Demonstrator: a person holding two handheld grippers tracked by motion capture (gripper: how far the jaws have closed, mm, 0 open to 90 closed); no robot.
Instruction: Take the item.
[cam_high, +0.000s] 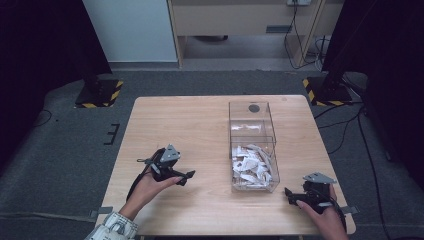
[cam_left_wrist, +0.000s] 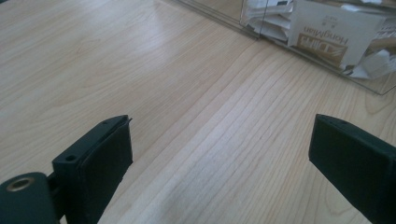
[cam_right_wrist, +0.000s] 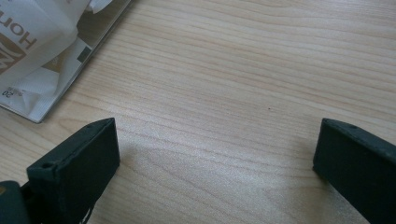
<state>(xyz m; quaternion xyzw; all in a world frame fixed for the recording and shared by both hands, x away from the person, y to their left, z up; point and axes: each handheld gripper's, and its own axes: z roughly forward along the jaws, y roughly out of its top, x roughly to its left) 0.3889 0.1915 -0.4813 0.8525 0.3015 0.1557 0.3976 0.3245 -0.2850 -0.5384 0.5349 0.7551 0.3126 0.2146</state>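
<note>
Left gripper (cam_high: 186, 176): held low in the left hand (cam_high: 150, 187), jaws wide apart, empty.
Right gripper (cam_high: 290, 195): held low in the right hand (cam_high: 327, 215), jaws wide apart, empty.

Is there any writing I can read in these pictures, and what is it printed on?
"HongMian", seen upside down, on a white paper packet inside the clear box.
"Hon", cut off at the edge, on a white packet in the right gripper view.
"20" on that same packet; the small print beside it is too blurred to read.
</note>
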